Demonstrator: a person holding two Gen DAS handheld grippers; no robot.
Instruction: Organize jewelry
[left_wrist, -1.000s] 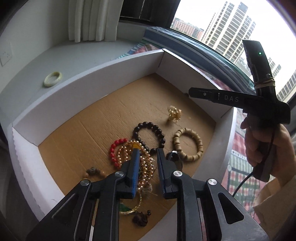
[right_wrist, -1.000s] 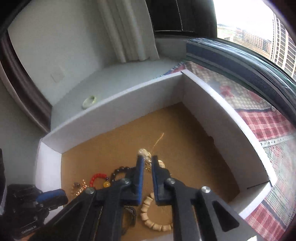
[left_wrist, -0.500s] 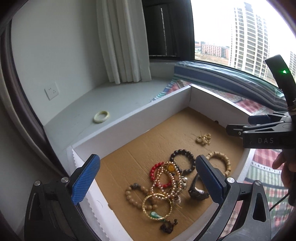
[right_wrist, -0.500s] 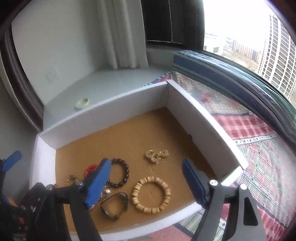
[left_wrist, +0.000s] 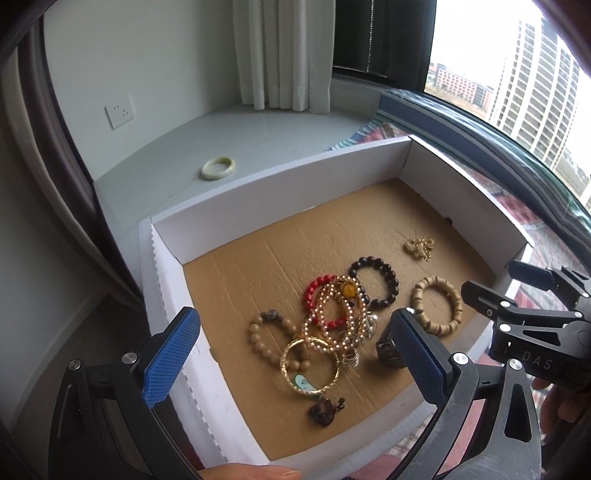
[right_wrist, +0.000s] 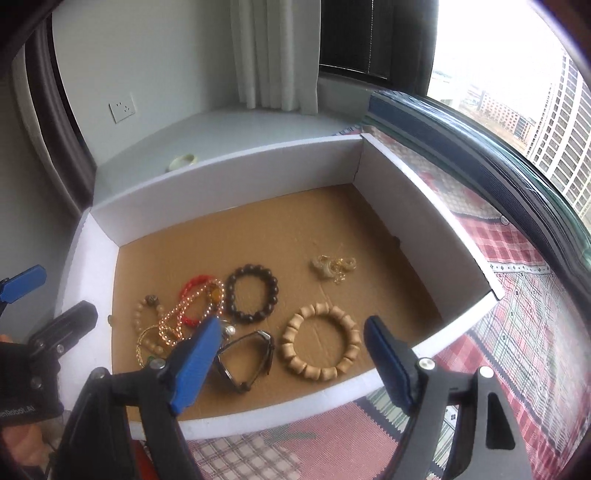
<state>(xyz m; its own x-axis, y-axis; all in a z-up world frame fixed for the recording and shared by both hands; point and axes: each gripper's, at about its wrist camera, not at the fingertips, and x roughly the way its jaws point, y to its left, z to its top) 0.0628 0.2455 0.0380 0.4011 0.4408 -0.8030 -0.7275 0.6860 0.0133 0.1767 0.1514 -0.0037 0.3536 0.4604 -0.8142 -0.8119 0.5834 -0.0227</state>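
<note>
Jewelry lies on the brown cardboard floor of a white-walled box (right_wrist: 229, 177), low between both spread claws. Left gripper (left_wrist: 295, 354) is released, its blue pads wide apart above a tangled heap (left_wrist: 332, 317) of gold, red and pearl-like strands whose long axis runs from near-left to far-right. Right gripper (right_wrist: 291, 363) is likewise released, empty, framing a tan wooden bead bracelet (right_wrist: 320, 344) lying flat, with a dark angular bangle (right_wrist: 245, 360) just beside it. Farther out: a dark bead bracelet (right_wrist: 252, 293), then a small gold charm cluster (right_wrist: 332, 266) well apart. A pale jade bangle (left_wrist: 218, 168) rests outside on the grey sill. One second ago both claws were nearly clenched, low over the pieces; both now stand opened and higher
</note>
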